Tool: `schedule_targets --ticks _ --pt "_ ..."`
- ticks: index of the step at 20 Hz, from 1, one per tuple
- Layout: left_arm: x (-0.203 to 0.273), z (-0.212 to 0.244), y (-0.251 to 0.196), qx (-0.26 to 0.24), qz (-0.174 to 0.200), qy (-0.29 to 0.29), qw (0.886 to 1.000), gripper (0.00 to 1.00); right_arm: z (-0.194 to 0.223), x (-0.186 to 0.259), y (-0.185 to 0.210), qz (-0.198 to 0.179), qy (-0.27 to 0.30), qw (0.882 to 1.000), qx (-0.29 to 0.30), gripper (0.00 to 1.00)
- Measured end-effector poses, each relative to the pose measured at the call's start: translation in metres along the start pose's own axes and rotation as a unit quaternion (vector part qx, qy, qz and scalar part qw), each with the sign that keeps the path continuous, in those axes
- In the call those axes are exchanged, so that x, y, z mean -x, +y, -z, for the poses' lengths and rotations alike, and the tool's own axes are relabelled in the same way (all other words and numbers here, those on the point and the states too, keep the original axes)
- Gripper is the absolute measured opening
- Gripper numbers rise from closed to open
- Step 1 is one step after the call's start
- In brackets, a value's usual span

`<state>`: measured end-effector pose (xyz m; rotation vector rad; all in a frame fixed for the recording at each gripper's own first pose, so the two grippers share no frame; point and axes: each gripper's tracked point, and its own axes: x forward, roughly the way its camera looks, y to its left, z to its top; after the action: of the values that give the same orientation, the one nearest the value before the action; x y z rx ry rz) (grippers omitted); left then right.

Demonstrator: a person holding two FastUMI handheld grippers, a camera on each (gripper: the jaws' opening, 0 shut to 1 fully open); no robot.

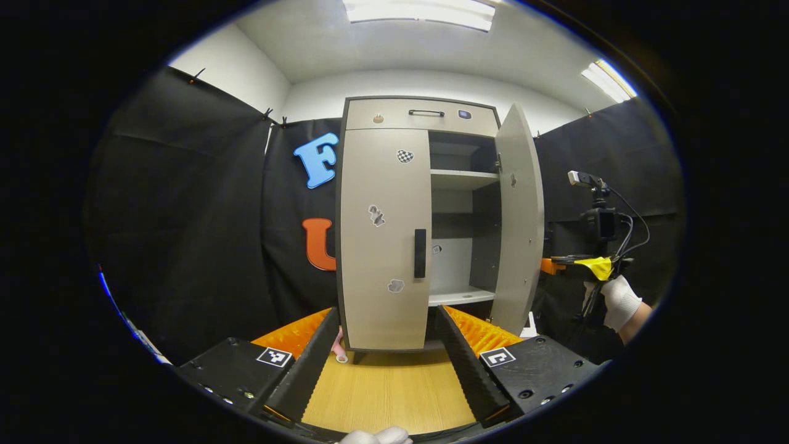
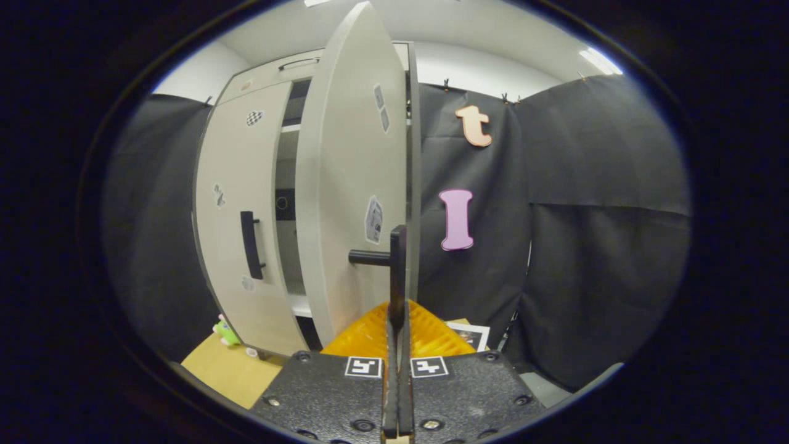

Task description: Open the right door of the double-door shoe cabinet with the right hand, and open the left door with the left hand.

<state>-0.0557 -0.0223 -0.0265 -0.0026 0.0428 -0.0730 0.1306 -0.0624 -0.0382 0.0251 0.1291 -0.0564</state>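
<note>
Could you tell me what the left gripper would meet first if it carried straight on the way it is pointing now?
Probably the closed left door of the cabinet, near its black handle. The left gripper is open and aimed at the door's lower half; depth is hard to judge.

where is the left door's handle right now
In the left gripper view the black handle stands upright on the closed left door, at that door's right edge about mid-height, beside the open compartment and straight ahead of the open left gripper.
</note>
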Motion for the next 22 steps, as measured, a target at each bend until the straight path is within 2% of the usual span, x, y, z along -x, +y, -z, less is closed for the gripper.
schedule_targets --ticks 5,12,15,20,21,22 --pt "-0.01 0.002 -0.024 0.001 0.011 0.005 1.0 0.95 -0.001 -0.006 -0.042 0.005 -0.003 1.0 0.005 0.04" --pt "-0.025 -0.006 -0.053 0.005 -0.017 0.007 1.0 0.95 -0.002 -0.009 -0.053 -0.058 0.021 0.997 -0.038 0.04" --pt "-0.027 -0.007 -0.058 0.007 -0.027 0.008 1.0 0.95 -0.003 -0.007 -0.053 -0.074 0.031 0.996 -0.042 0.04" --pt "-0.028 -0.012 -0.053 -0.001 -0.038 0.004 0.999 0.95 -0.014 0.011 -0.061 -0.063 0.011 0.998 -0.018 0.07" --pt "-0.027 -0.012 -0.052 -0.001 -0.038 0.003 0.999 0.95 -0.018 0.018 -0.065 -0.056 0.006 0.998 -0.011 0.19" --pt "-0.027 -0.012 -0.05 -0.002 -0.038 0.003 0.999 0.95 -0.022 0.023 -0.07 -0.044 -0.003 0.999 -0.004 0.17"
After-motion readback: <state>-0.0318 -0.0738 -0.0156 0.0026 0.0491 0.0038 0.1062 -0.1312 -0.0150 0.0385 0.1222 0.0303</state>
